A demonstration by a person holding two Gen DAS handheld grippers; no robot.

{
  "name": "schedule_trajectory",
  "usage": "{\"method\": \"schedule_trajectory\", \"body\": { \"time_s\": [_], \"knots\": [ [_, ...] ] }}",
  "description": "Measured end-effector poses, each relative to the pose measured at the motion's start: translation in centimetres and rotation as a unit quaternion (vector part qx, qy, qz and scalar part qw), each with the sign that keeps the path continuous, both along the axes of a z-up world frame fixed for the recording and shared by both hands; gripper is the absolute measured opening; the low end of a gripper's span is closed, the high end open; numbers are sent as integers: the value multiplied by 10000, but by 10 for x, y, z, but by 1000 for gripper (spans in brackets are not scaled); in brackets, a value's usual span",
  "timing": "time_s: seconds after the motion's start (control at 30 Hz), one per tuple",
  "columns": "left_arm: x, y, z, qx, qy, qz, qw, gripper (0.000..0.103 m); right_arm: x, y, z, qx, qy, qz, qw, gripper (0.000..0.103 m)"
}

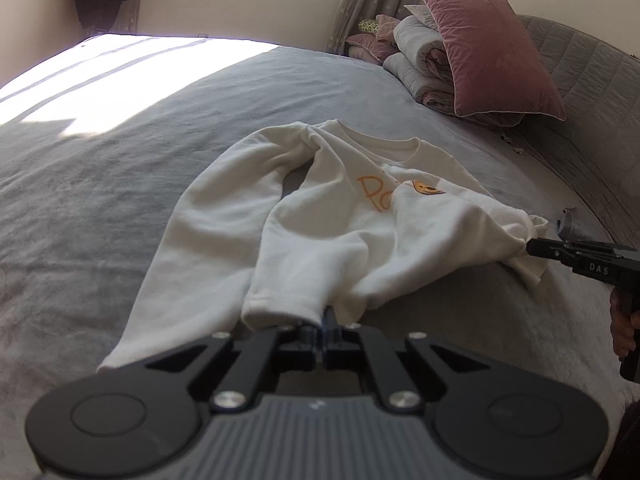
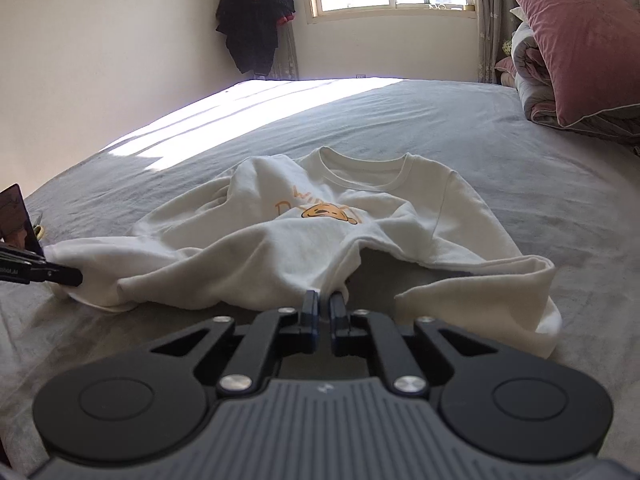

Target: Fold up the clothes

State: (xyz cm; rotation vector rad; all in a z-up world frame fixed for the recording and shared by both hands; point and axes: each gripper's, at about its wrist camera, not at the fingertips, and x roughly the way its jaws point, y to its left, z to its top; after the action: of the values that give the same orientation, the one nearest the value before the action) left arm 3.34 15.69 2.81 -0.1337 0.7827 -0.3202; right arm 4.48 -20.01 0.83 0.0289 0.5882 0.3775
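Nearest the lens, the left claw (image 1: 325, 322) is pinched tight on the ribbed hem of the white sweatshirt (image 1: 320, 216), and the right claw (image 2: 325, 300) is likewise clamped on the hem's other corner, so the bottom edge is lifted off the grey bed (image 1: 120, 168). The garment looks soft, light and limp, likely to sag and bunch between grips, so hem corners or shoulder seams seem the surest holds. It is cream-white with an orange cartoon print (image 2: 326, 213), a round ribbed collar (image 2: 366, 176) and long sleeves trailing sideways. Beyond it sit a mauve pillow (image 1: 488, 48) on folded quilts (image 1: 420, 64).
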Motion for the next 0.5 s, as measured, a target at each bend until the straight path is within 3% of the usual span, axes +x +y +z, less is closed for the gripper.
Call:
{"method": "schedule_trajectory", "body": {
  "time_s": [0.1,0.33,0.5],
  "knots": [
    [-11,1,8,-135,-79,-94,9998,2,-10,-3,15,132,-84,-31,9999,6],
    [-35,15,21,-843,-39,-417,9956,2,-32,-14,51,354,-466,-54,9983,0],
    [-33,12,8,-534,192,-458,9973,2,-26,-13,48,219,-449,-127,9987,0]
  ]
}}
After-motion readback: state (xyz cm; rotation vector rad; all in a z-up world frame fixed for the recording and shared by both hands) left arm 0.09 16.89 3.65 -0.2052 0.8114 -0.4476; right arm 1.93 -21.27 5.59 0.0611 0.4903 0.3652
